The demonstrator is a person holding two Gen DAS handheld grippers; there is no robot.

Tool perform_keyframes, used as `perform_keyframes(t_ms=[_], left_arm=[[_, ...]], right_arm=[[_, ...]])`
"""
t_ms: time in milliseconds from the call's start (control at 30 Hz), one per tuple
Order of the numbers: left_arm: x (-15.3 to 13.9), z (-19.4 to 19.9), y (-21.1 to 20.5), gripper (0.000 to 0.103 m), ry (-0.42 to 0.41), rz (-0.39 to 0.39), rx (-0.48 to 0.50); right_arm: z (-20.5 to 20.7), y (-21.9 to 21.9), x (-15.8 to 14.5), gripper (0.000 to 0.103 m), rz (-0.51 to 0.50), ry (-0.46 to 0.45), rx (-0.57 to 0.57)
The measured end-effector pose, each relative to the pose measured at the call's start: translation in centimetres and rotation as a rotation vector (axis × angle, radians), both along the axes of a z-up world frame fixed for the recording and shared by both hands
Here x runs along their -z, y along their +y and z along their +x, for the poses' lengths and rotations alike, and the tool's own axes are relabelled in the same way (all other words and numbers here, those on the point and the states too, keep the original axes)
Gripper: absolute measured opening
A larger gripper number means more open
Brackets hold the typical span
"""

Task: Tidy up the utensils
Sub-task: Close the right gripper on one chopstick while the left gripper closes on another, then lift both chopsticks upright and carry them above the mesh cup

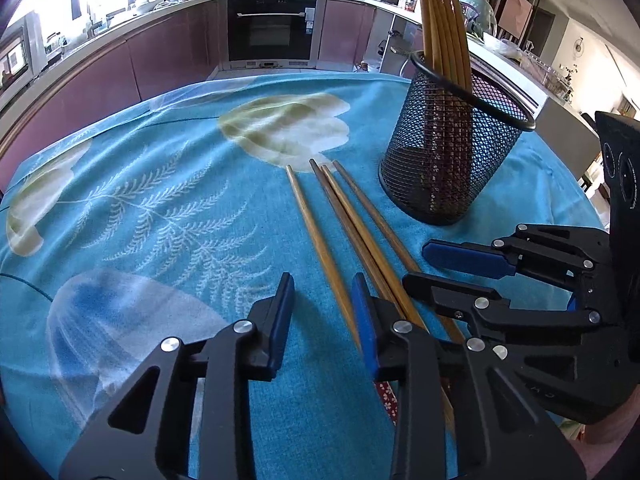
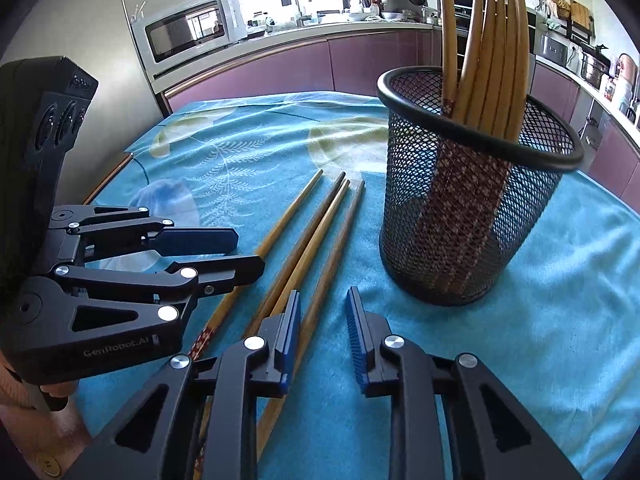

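Four wooden chopsticks [image 1: 340,220] lie flat on the blue floral tablecloth [image 1: 160,208], just beside a black mesh holder [image 1: 448,152] containing more chopsticks [image 1: 440,20]. Left gripper [image 1: 324,308] straddles one chopstick, jaws parted, no contact. Right gripper [image 2: 324,320] likewise parted over another, gripping nothing.

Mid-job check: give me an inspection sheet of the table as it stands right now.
Surface: blue floral tablecloth, flat.
Job's things: four loose chopsticks lying roughly parallel; mesh holder upright, several chopsticks standing in it.
Clutter: nothing seen on the cloth.
Grippers: left gripper low over the leftmost chopstick, jaws apart, pads not pressing; right gripper straddling the rightmost chopstick, jaws apart.
Cables: nothing seen.
Surroundings: kitchen counter, oven, microwave, pots.
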State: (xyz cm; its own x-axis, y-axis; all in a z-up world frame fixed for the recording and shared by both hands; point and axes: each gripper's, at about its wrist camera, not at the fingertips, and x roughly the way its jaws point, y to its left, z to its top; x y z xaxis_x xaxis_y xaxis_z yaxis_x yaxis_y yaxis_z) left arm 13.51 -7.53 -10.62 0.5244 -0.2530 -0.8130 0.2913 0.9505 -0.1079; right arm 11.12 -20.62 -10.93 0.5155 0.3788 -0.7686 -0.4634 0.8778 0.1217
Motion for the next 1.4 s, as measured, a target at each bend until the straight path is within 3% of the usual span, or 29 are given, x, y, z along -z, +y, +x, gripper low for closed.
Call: perform_keyframes(t_ms=[167,400,900,1400], left_arm=[[0.2,0.5,0.0,0.013,0.01,-0.014,-0.01],[0.2,0.4,0.1,0.008,0.009,-0.035,-0.036],[-0.5,-1.0,1.3,0.007,0.006,-0.071,-0.047],[0.3,-0.4,0.4,0.012,0.019,-0.012,-0.005]], right_arm=[[0.5,-0.1,-0.1,0.01,0.013,0.01,0.01],[0.5,-0.5,-0.1,0.008,0.044,0.028,0.014],[-0.6,-1.3,-0.7,0.006,0.09,0.047,-0.011],[-0.1,-0.6,0.0,0.006,0.036,0.048,-0.024]])
